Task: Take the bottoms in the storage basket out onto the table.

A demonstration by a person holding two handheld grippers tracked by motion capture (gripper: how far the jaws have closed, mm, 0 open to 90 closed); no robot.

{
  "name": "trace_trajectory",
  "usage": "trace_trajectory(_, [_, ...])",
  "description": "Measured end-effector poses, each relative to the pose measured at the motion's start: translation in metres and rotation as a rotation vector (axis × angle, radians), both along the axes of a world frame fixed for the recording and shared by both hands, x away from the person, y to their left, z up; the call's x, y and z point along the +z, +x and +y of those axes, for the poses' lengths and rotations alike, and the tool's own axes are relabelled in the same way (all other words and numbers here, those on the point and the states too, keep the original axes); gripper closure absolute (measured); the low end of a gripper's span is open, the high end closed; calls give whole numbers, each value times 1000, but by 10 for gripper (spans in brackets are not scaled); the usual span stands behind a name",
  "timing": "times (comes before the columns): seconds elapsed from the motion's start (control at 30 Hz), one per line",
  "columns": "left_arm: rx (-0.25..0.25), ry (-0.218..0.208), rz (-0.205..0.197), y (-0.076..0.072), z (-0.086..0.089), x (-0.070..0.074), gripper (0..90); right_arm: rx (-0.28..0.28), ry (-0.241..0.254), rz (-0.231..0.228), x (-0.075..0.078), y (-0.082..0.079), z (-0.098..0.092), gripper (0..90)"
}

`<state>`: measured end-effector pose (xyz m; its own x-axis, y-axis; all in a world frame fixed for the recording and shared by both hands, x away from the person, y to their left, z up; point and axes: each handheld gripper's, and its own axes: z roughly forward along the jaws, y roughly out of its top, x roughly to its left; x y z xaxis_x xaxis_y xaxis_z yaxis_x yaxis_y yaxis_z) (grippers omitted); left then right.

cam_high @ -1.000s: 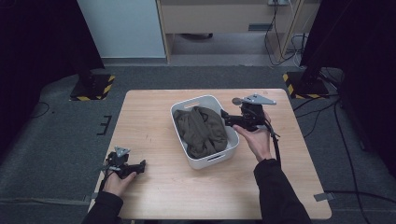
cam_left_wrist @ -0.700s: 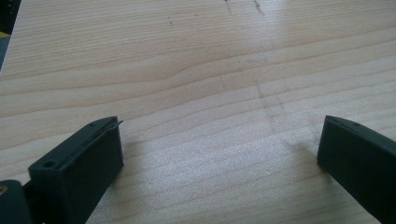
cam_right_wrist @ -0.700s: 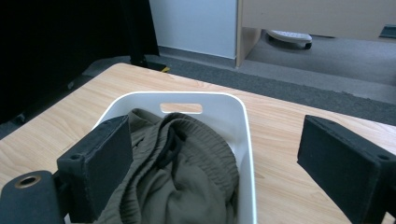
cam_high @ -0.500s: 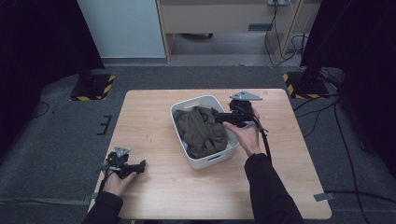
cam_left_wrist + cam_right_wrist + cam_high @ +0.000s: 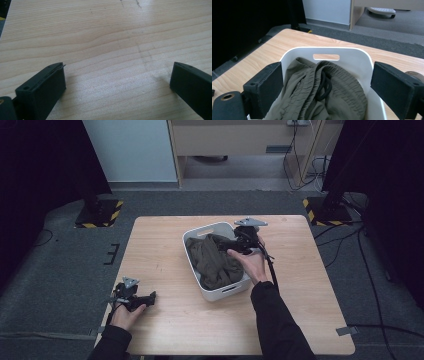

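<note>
Part of the olive garment [image 5: 322,97] is cut off by the lower edge of the right gripper view, so its full shape cannot be made out. It is bunched inside the white bin [image 5: 192,240], whose long axis appears to run diagonally across the table [image 5: 160,250]. The right gripper [image 5: 231,246] is held above it, its 2 jaws spread wide. The left gripper [image 5: 151,298] is rested on the table, jaws wide and holding nothing.
</note>
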<state>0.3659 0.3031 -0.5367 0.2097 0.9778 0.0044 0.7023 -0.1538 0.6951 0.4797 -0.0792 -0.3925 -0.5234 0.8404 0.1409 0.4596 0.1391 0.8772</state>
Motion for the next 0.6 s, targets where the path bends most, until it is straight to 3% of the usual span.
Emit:
trace_trajectory(0.33, [0, 0, 0, 0, 0, 0, 0, 18, -1, 21, -10, 7, 16, 109])
trace_trajectory(0.6, [0, 0, 0, 0, 0, 0, 0, 41, -33, 47, -27, 15, 31, 112])
